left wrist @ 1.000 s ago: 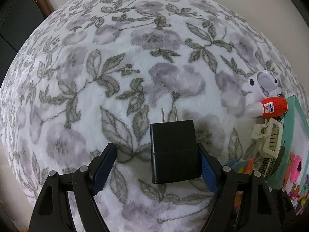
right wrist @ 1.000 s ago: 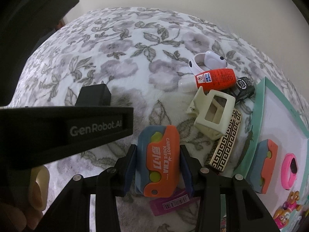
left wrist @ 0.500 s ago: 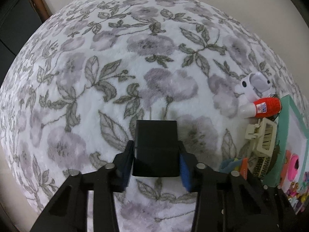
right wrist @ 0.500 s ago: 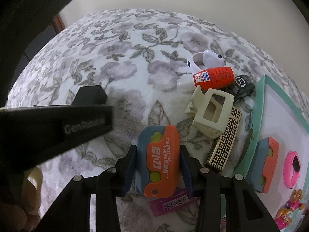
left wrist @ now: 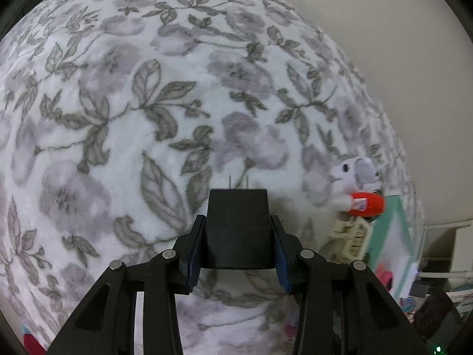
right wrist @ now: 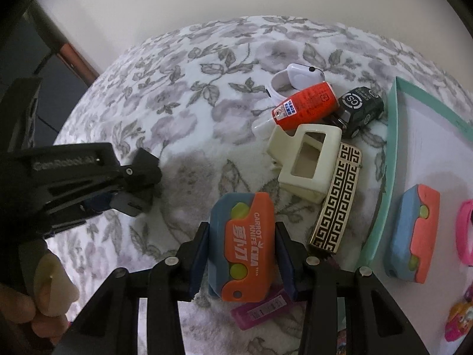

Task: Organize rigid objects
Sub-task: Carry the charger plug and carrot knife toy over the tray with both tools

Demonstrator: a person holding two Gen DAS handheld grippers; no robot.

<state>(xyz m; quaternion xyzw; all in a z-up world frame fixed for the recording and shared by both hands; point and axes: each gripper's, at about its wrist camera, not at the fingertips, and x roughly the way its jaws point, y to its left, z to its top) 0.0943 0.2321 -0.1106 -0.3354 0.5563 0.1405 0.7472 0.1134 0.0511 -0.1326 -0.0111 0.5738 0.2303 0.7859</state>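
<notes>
My left gripper (left wrist: 238,247) is shut on a black plug charger (left wrist: 238,227), prongs pointing away, lifted off the floral blanket (left wrist: 118,118). It also shows in the right wrist view (right wrist: 139,177) at the left. My right gripper (right wrist: 241,251) is shut on an orange and blue carrot knife toy (right wrist: 241,245), held above the blanket. The teal-rimmed tray (right wrist: 390,159) lies to the right and holds a second carrot knife toy (right wrist: 412,233).
A loose pile lies by the tray: an orange bottle (right wrist: 306,105), a white case (right wrist: 295,77), a cream hair claw (right wrist: 307,159), a black-gold clip (right wrist: 337,204), a dark toy car (right wrist: 359,108), a magenta item (right wrist: 260,310). A pink watch (right wrist: 465,233) sits in the tray.
My left gripper closed on the black charger and lifted it, turning toward the right. My right gripper rose with the carrot knife toy still in it.
</notes>
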